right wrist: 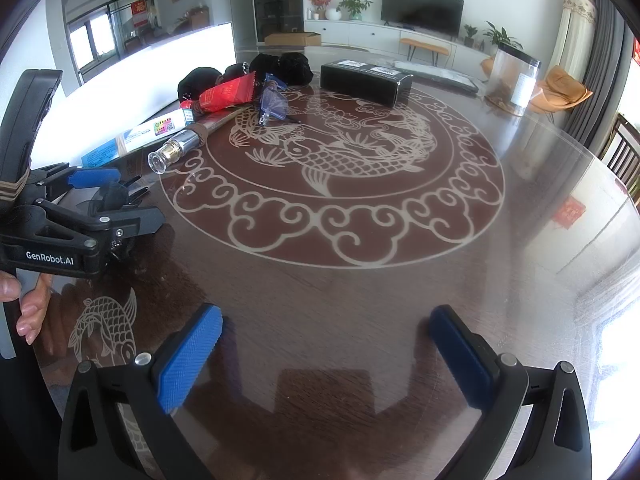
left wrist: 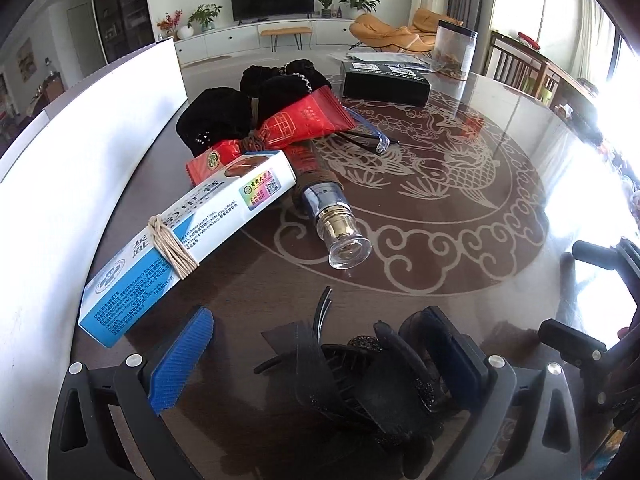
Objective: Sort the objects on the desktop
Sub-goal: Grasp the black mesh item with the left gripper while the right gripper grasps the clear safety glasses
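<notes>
My left gripper (left wrist: 316, 320) stands open low over the glass-topped table (left wrist: 440, 240), its blue pads on either side of a black hair clip (left wrist: 360, 368) that lies nearer the right pad. Ahead of it lie a blue-and-white box (left wrist: 188, 236) bound with a rubber band, a glass bottle (left wrist: 336, 224), red snack packets (left wrist: 308, 120), black pouches (left wrist: 224, 116) and blue-framed glasses (left wrist: 372, 136). The right gripper (right wrist: 326, 312) is open and empty over bare table. In the right wrist view, the left gripper (right wrist: 120, 196) sits at the left, held by a hand (right wrist: 32, 304).
A tall white panel (left wrist: 80, 140) runs along the left of the pile. A black box (left wrist: 386, 80) and a clear jar (left wrist: 456, 48) stand at the far side. The table's patterned middle (right wrist: 340, 168) lies between the pile and the right gripper.
</notes>
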Demonstrator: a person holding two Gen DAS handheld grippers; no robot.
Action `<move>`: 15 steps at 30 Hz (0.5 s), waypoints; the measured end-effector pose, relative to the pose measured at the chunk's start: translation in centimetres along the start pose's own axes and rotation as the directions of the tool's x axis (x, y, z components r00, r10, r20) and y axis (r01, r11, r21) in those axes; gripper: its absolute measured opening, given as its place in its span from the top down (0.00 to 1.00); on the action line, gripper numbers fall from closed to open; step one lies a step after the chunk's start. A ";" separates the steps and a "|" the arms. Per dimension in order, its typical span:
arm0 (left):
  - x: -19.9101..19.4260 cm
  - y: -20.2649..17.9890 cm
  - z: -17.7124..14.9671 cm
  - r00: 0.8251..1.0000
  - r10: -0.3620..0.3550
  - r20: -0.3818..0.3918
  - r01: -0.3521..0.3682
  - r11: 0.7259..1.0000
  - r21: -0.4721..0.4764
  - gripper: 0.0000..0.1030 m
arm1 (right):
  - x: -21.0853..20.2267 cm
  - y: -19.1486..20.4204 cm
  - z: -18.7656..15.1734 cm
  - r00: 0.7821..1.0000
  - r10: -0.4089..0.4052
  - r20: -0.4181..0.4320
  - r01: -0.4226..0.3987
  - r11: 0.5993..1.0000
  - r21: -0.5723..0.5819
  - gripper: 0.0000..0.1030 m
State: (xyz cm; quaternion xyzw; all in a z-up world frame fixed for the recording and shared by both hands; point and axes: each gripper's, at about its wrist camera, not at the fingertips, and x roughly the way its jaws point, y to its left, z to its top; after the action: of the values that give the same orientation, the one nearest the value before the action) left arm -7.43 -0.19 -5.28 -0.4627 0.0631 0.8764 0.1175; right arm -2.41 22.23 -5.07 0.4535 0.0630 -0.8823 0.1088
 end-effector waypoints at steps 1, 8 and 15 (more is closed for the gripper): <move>0.0 0.0 0.0 1.000 0.001 0.001 -0.001 1.000 0.000 0.00 | 0.0 0.0 0.0 1.000 0.000 0.000 0.000 1.000 0.000 0.00; 0.1 0.0 0.0 1.000 0.008 0.006 -0.007 1.000 -0.008 0.00 | 0.0 0.0 0.0 1.000 -0.001 0.000 0.001 1.000 0.000 0.00; 0.1 0.5 0.1 1.000 0.020 0.006 -0.020 0.999 -0.031 0.00 | 2.2 0.4 2.9 1.000 0.019 -0.014 -0.019 0.999 -0.026 0.00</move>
State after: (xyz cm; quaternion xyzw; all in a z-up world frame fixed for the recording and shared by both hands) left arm -7.66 -0.61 -5.28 -0.4610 0.0537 0.8799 0.1017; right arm -5.87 20.98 -5.16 0.4587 0.0709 -0.8772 0.1227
